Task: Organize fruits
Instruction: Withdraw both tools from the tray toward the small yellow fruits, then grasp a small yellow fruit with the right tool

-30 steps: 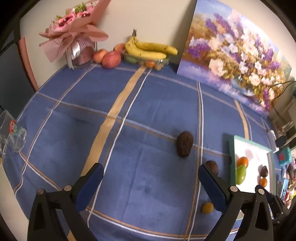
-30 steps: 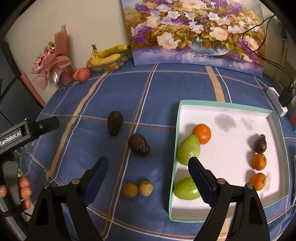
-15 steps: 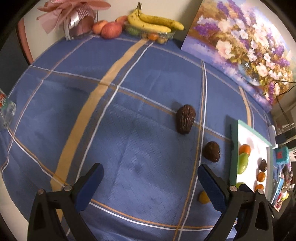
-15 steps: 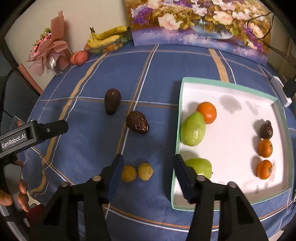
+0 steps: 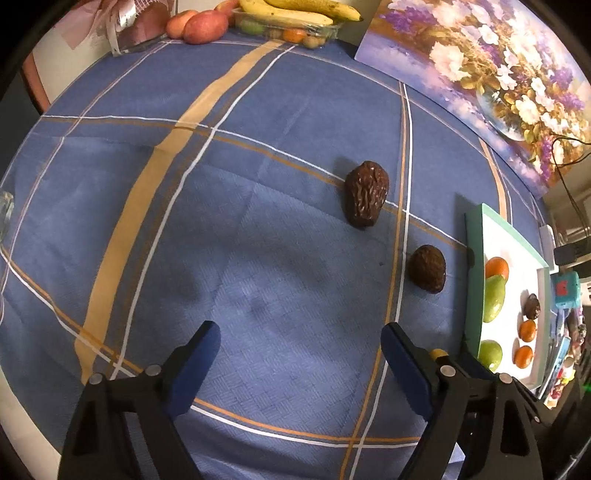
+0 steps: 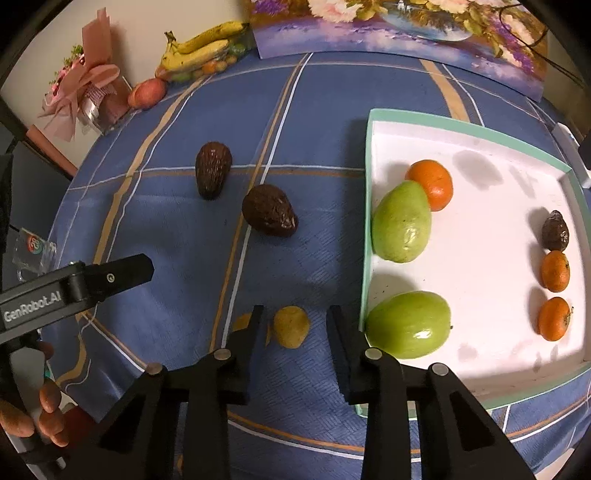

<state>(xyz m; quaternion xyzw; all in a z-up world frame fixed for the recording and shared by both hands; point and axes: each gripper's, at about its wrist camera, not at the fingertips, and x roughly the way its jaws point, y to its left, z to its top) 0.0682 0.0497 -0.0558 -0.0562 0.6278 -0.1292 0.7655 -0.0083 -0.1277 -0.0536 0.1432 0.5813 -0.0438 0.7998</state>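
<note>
My right gripper (image 6: 295,325) is open, its fingers straddling a small yellow fruit (image 6: 291,326) on the blue cloth; a second yellow fruit (image 6: 242,322) peeks out left of the left finger. Two dark avocados (image 6: 213,169) (image 6: 269,215) lie further out. The white tray with a green rim (image 6: 365,236) holds two green fruits (image 6: 402,221) (image 6: 409,324), three oranges and a small dark fruit (image 6: 554,230). My left gripper (image 5: 301,343) is open and empty above the cloth, short of the avocados (image 5: 366,198) (image 5: 426,268); the tray (image 5: 472,266) is at its right.
Bananas (image 6: 201,50) on a fruit punnet, apples (image 6: 147,93) and a pink bouquet (image 6: 83,92) stand at the table's far edge. A flower painting (image 6: 399,26) leans on the wall. A glass (image 6: 33,251) sits at the left edge.
My right gripper has narrowed and moved down around the yellow fruit. My left gripper has moved forward and lower toward the avocados.
</note>
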